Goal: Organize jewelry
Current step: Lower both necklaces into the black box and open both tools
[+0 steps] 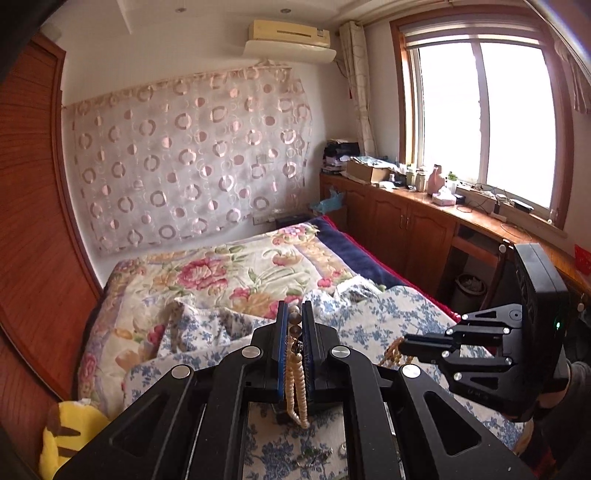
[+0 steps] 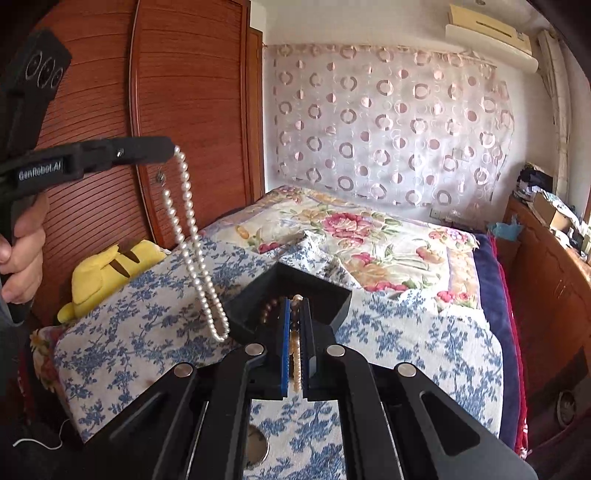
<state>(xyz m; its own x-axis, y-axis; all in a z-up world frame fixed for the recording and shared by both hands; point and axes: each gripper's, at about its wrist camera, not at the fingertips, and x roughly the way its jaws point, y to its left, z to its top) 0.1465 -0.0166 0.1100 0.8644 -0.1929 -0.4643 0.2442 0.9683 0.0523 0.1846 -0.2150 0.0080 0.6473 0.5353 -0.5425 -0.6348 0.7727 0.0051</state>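
Pearl necklace [image 2: 192,236] hangs pinched in my left gripper [image 1: 294,321]. My right gripper [image 2: 294,314] is clamped on a golden bead strand [image 2: 294,354] above the black box [image 2: 314,284] on the quilt [image 2: 406,332]. Neither is stowed; sorting looks early.

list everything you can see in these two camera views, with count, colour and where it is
pearl necklace: 1, white, hanging from left gripper
bead strand: 1, cream-gold, clamped in right gripper
box: 1, black, on the bed before right gripper
bed: 1, floral covers, mid-room
blue-print quilt: 1, white and blue, near end of bed
plush toy: 1, yellow, beside wardrobe
wardrobe: 1, red-brown wood, by bed
curtain: 1, pink circles, wall
air conditioner: 1, cream, above curtain
window: 1, bright, over cabinets
left gripper: shut
right gripper: shut
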